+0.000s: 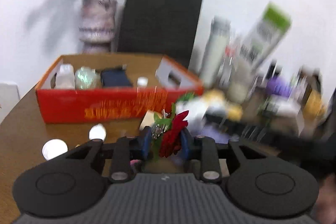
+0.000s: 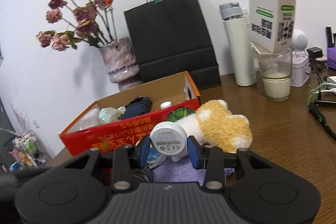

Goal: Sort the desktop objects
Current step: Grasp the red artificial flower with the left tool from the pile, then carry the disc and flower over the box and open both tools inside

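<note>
Both grippers are loaded: the left gripper (image 1: 166,140) clamps a red artificial flower (image 1: 174,135), the right gripper (image 2: 169,147) a round white disc (image 2: 168,138). Judging by this, the carry step is underway; next, each needs lifting over the red box (image 2: 130,135) rim before letting go.

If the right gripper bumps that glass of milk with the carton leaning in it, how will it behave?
The carton stands tilted in the glass, so the pair looks top-heavy and may tip. The glass seems about half full, so a shove could spill milk. It is probably fragile too.
</note>
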